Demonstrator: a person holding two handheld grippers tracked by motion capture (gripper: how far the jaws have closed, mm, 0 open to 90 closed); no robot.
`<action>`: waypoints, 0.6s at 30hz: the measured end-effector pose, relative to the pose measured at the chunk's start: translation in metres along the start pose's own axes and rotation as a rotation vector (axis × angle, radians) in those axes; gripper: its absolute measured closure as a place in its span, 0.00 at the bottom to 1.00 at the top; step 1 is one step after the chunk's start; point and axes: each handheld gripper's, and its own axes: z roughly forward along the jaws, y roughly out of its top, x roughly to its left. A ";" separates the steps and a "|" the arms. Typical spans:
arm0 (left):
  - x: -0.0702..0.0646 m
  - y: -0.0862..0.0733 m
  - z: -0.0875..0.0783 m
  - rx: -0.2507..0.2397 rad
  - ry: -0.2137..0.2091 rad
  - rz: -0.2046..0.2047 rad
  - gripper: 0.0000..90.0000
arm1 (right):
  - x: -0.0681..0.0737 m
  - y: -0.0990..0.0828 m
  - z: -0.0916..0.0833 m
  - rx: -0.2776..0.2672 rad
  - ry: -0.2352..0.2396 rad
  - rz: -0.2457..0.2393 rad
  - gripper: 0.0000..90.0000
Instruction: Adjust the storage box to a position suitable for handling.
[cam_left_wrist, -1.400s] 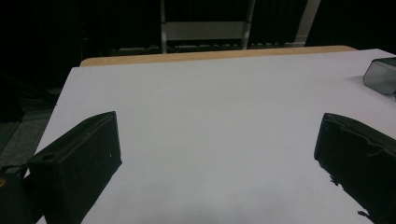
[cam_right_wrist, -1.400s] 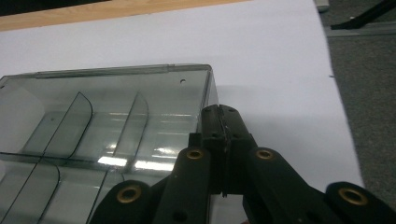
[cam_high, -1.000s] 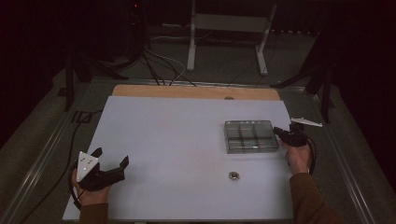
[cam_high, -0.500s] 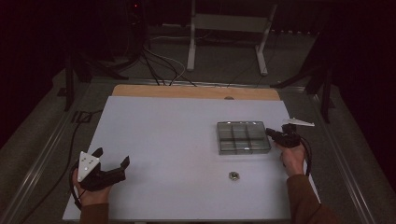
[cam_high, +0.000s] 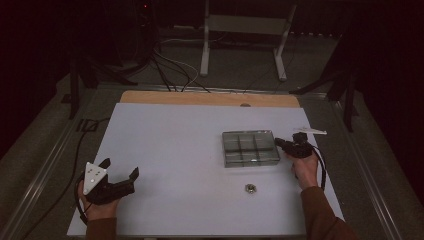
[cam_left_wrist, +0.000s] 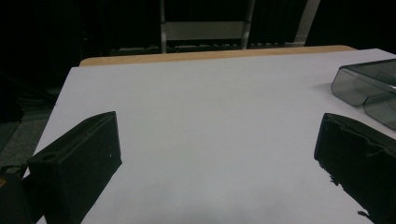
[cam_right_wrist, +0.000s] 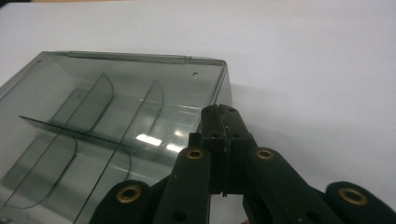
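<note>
High view: my right hand-held gripper (cam_high: 281, 144) – jaws pressed together – touches the clear divided box (cam_high: 249, 148); my left hand-held gripper (cam_high: 119, 172) rests spread on the surface (cam_high: 170, 145).

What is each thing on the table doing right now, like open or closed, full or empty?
Left gripper: open, jaws wide apart, holding nothing, low over the table.
Right gripper: shut, jaws pressed together, tips at the box's right edge.
Clear divided box: flat on the table, compartments look empty.
Small metal nut: lying loose on the table, nothing touching it.
</note>
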 end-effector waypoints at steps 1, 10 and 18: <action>0.000 0.000 0.000 0.000 0.001 0.000 0.03 | 0.002 0.000 0.001 0.000 0.013 0.002 1.00; 0.000 0.000 -0.001 -0.001 0.002 0.000 0.02 | 0.025 -0.001 0.008 0.012 0.087 -0.032 1.00; 0.000 0.000 -0.001 -0.002 0.002 0.001 0.02 | 0.042 -0.003 0.011 0.024 0.154 -0.051 1.00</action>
